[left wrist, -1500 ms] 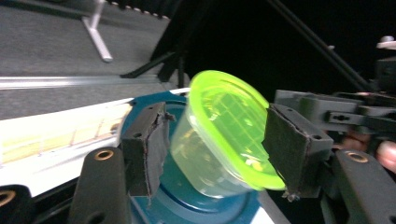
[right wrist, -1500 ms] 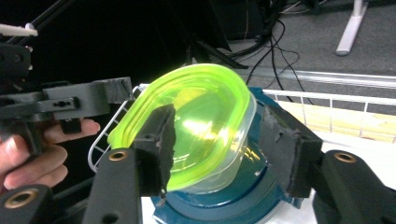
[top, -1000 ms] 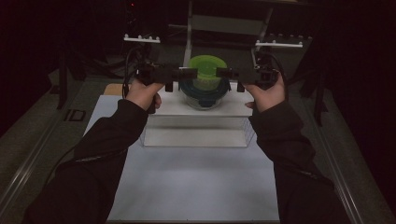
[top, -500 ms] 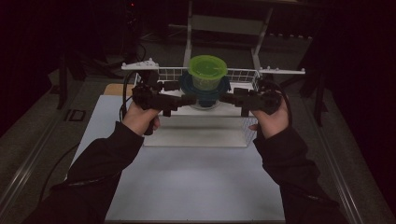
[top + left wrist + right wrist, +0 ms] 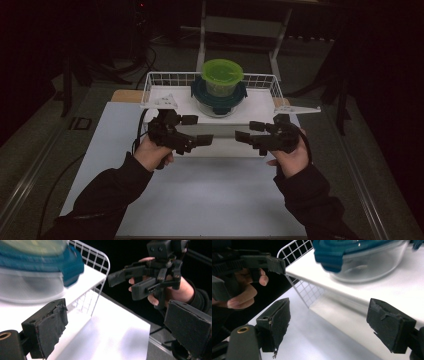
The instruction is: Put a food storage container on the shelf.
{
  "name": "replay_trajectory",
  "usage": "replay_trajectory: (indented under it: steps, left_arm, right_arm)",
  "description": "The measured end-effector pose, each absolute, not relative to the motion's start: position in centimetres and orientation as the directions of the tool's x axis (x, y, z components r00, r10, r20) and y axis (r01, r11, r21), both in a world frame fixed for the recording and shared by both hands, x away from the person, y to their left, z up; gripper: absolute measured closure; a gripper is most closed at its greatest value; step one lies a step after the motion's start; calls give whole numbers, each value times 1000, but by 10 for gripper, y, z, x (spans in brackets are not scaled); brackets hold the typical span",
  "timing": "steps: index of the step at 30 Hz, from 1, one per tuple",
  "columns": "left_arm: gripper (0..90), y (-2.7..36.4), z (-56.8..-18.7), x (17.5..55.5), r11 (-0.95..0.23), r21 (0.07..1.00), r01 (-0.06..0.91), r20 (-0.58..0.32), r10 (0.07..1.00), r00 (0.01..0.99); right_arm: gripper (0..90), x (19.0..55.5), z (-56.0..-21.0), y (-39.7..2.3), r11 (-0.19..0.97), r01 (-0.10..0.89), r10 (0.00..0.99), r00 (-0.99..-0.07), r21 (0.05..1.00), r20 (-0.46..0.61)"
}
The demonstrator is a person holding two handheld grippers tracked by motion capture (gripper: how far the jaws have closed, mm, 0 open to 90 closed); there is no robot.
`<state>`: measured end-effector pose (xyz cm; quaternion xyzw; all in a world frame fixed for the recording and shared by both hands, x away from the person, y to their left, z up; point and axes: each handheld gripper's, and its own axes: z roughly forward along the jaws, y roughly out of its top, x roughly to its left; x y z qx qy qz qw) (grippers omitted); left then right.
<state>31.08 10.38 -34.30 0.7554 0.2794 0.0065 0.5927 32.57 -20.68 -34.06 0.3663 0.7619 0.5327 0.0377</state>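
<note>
A green-lidded tub (image 5: 222, 75) stands on a glass bowl with a teal lid (image 5: 218, 102), on a white raised shelf (image 5: 260, 109) inside a wire rim (image 5: 170, 79). My left gripper (image 5: 196, 131) and right gripper (image 5: 251, 130) hover in front of the shelf, pointing inward at each other, both open and empty. In the left gripper view, my own left gripper (image 5: 120, 330) stands wide, with the teal lid (image 5: 37, 262) up left and the right gripper (image 5: 135, 282) beyond. The right gripper view has its open right gripper (image 5: 332, 323) below the bowl (image 5: 372, 265), with the left gripper (image 5: 259, 263) opposite.
A white mat (image 5: 200, 200) covers the table in front of the shelf. Metal frame legs (image 5: 202, 35) rise behind the shelf. Grey three-cornered plates (image 5: 162, 101) sit on the grippers. The surroundings are dark, with cables on the left floor.
Both grippers have drawn back toward the person from either side of the bowl. The stacked containers now stand on the shelf, clear of both grippers.
</note>
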Motion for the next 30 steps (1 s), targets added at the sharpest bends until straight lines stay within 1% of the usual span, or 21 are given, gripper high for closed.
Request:
replay_trajectory:
  steps: [6, 7, 10, 12, 13, 16, 17, 24, 25, 26, 27, 28, 30]
  left_arm:
    - [33, 101, -363, 303, -157, 892, 425, -328, 425, 844]
    - [33, 102, -371, 300, -161, 894, 418, -320, 423, 848]
    - [33, 103, -379, 296, -171, 892, 417, -315, 427, 848]
    - [33, 104, -393, 292, -180, 882, 435, -326, 433, 841]
    - [33, 104, -393, 292, -180, 882, 435, -326, 433, 841]
    - [33, 105, -408, 286, -201, 877, 437, -318, 438, 841]
    - [33, 105, -408, 286, -201, 877, 437, -318, 438, 841]
    - [33, 108, -444, 277, -227, 847, 481, -343, 459, 820]
    - [33, 108, -444, 277, -227, 847, 481, -343, 459, 820]
    - [33, 110, -451, 276, -239, 843, 482, -335, 468, 818]
    - [33, 110, -451, 276, -239, 843, 482, -335, 468, 818]
    - [33, 113, -458, 275, -229, 839, 494, -348, 474, 809]
    - [33, 114, -462, 274, -230, 836, 498, -347, 481, 805]
  right_arm:
    - [181, 317, -357, -207, 159, 513, 586, -737, 843, 337]
    - [177, 314, -364, -206, 171, 512, 583, -741, 842, 332]
    - [171, 311, -372, -205, 172, 509, 575, -747, 843, 334]
    - [168, 309, -383, -206, 173, 505, 569, -752, 846, 332]
    - [168, 309, -383, -206, 173, 505, 569, -752, 846, 332]
    - [168, 306, -399, -209, 177, 523, 561, -749, 834, 351]
    - [168, 306, -399, -209, 177, 523, 561, -749, 834, 351]
    - [171, 302, -436, -216, 194, 556, 567, -736, 808, 370]
    - [171, 302, -436, -216, 194, 556, 567, -736, 808, 370]
    - [171, 302, -447, -218, 197, 567, 567, -731, 800, 379]
    - [171, 302, -447, -218, 197, 567, 567, -731, 800, 379]
    - [171, 302, -456, -220, 204, 579, 571, -725, 790, 384]
    - [171, 301, -463, -223, 203, 590, 578, -716, 781, 391]
